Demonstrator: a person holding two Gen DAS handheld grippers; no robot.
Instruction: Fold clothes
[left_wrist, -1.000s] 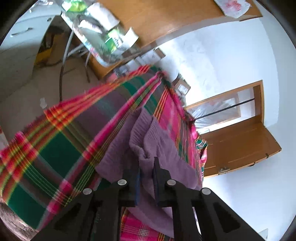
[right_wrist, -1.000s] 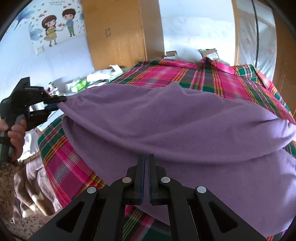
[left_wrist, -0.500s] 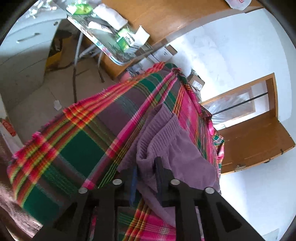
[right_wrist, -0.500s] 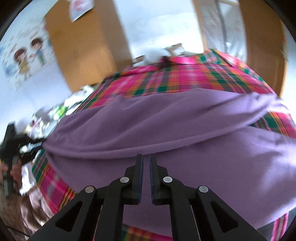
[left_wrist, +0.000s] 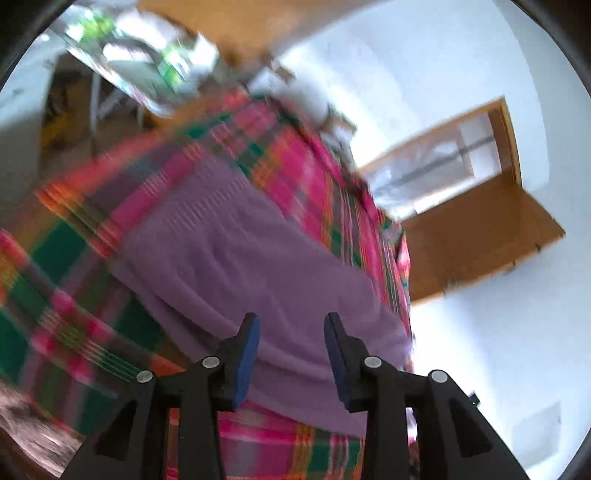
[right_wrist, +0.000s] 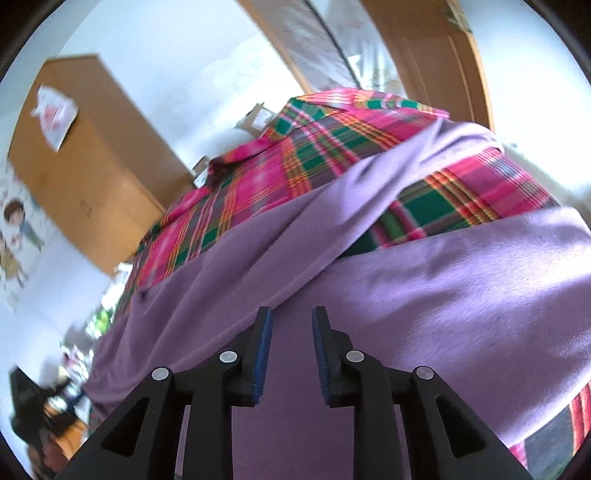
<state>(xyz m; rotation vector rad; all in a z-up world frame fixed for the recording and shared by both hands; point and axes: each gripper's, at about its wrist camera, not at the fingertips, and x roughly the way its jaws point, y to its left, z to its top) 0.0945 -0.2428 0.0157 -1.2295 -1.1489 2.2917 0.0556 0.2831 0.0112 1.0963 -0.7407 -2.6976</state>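
A purple knit garment lies spread on a bed covered with a pink, green and orange plaid blanket. My left gripper hangs just over its near edge, open, with nothing between the blue pads. In the right wrist view the same purple garment fills the foreground, with one fold or sleeve running diagonally across the plaid blanket. My right gripper is open right above the cloth. The left gripper shows blurred at the far lower left.
A wooden wardrobe with a paper stuck on it stands beyond the bed. A cluttered table sits past the bed's corner. An open wooden door and white walls lie on the other side. Cardboard boxes stand behind the bed.
Both grippers have opened and let go of the purple garment, which has dropped flat onto the blanket. Both cameras swung and tilted, blurring the left view.
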